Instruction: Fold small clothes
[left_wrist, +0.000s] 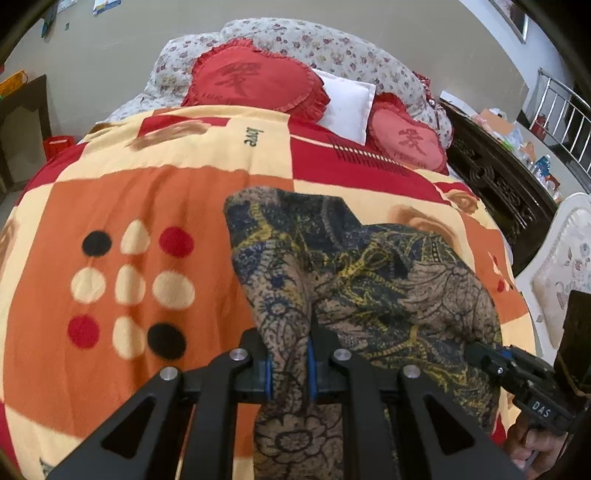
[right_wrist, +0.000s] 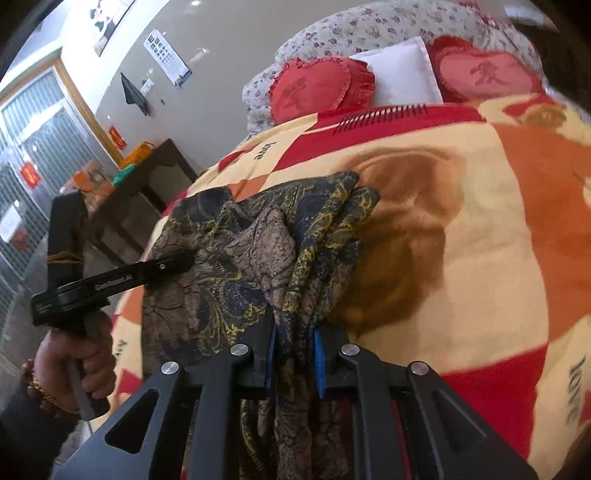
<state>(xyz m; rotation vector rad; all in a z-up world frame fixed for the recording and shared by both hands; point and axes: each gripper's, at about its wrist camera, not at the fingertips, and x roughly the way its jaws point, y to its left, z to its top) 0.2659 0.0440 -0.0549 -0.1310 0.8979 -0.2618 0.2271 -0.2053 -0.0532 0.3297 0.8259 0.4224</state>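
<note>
Both tools pinch bunched, paisley-printed thin cloth (left_wrist: 369, 266); fuzzy checked blanket (left_wrist: 147, 192) beneath.

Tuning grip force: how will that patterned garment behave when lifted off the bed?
Likely floppy: the garment bunches and drapes between both grippers. Probably light, since narrow pinches by the left gripper and right gripper hold it. Thin fabric might slip.

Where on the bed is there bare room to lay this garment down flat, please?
The bedspread is bare left of the patterned garment, around the dot pattern, and on its other side over the brown rose print. The head end is crowded with red heart cushions and a white pillow.
</note>
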